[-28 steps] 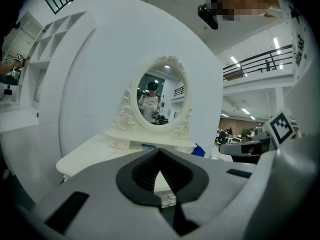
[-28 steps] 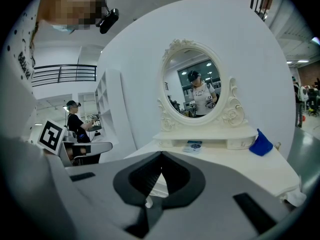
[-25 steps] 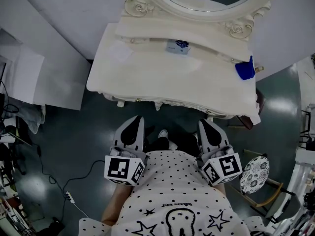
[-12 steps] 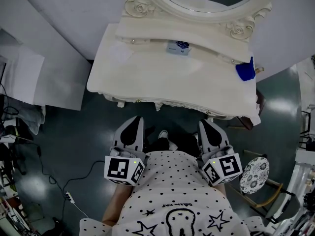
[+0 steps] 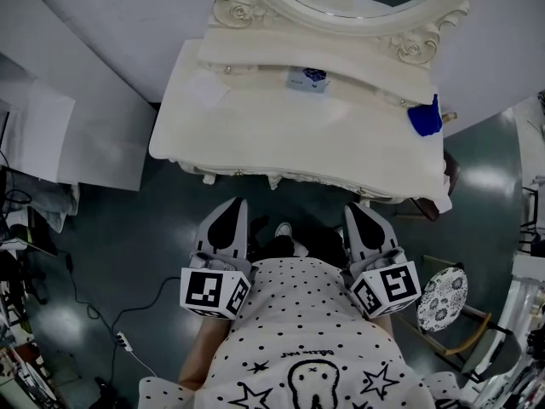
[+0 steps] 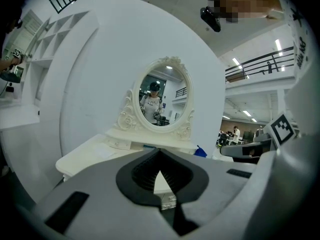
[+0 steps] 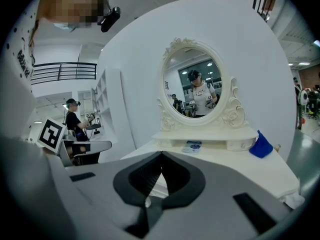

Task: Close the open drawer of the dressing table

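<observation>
The person is holding the left tongs and right tongs at waist height, both pinched shut and empty, tipping slightly down toward the dressing table just ahead. I cannot make out its drawer.

tabletop: cream painted finish, smooth, soft satin sheen. mirror frame: same cream paint, carved rose relief. mirror: glass, glossy. floor: dark, polished, reflects light spots. left gripper and right gripper: matt grey plastic shells, black ribbed pads. shirt: dotted cloth. blue pouch: looks like soft matt fabric.
</observation>
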Demonstrator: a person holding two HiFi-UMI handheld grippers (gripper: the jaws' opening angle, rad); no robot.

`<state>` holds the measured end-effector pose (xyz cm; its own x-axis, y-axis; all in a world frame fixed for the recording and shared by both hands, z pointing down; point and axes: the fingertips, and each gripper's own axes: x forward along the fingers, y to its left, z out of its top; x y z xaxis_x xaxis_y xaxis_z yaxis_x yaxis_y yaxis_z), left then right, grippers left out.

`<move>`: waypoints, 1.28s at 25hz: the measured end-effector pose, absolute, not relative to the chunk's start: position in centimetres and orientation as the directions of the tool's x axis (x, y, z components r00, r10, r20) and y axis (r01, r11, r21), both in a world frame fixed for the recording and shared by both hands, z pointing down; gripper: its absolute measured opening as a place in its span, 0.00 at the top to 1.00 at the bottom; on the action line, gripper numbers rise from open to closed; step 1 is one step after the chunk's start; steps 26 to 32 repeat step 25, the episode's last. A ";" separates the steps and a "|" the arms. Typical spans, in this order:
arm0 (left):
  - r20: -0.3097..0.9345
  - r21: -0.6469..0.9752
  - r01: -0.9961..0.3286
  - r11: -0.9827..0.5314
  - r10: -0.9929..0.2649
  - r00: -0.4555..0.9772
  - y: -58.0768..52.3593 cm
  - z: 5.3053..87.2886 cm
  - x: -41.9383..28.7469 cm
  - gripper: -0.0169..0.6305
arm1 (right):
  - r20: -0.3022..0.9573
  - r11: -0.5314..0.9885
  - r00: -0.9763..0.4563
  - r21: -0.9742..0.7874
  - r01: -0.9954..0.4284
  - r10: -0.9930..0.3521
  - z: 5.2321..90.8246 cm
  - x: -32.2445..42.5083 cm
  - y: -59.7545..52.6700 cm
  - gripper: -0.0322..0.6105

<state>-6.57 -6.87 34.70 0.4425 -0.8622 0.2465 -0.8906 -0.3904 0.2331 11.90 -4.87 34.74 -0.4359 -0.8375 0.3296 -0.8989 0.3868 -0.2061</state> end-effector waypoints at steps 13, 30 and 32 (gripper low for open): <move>0.205 0.261 -0.896 -0.359 -0.887 0.415 -7.3 34.2 -7.3 0.96 | 0.319 0.393 -0.431 -0.179 -0.902 -0.844 34.3 12.0 -5.1 0.94; 0.214 0.254 -0.894 -0.369 -0.880 0.424 -6.9 34.5 -7.0 0.96 | 0.320 0.391 -0.433 -0.187 -0.901 -0.843 34.6 12.2 -4.7 0.94; 0.214 0.254 -0.894 -0.369 -0.880 0.424 -6.9 34.5 -7.0 0.96 | 0.320 0.391 -0.433 -0.187 -0.901 -0.843 34.6 12.2 -4.7 0.94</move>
